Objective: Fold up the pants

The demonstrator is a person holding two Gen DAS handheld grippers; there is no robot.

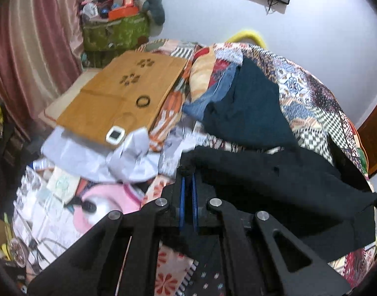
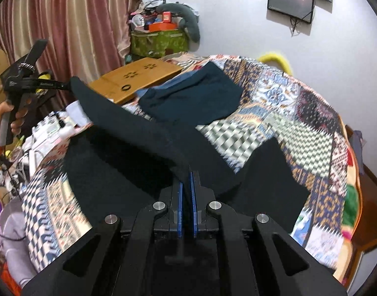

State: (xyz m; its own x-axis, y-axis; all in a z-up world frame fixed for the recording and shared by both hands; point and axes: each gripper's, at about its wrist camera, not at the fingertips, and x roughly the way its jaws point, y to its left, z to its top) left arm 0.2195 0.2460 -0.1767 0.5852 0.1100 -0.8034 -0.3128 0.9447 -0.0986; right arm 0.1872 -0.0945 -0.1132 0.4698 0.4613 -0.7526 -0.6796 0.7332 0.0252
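Black pants (image 2: 129, 145) lie partly on a patchwork bed cover (image 2: 287, 103), with one edge lifted and stretched between both grippers. My right gripper (image 2: 187, 172) is shut on the near part of that edge. My left gripper (image 1: 188, 171) is shut on the other end of the pants (image 1: 274, 180); it also shows in the right wrist view (image 2: 67, 85), held up at the left by a hand. A lower layer of the pants (image 2: 269, 177) stays flat on the bed.
A dark teal folded garment (image 2: 195, 98) lies further back on the bed, over blue denim (image 1: 213, 93). A wooden lap tray (image 1: 121, 93) with a ring and a small device sits at the left. A cluttered green bag (image 2: 158, 40), curtain and floor clutter lie left.
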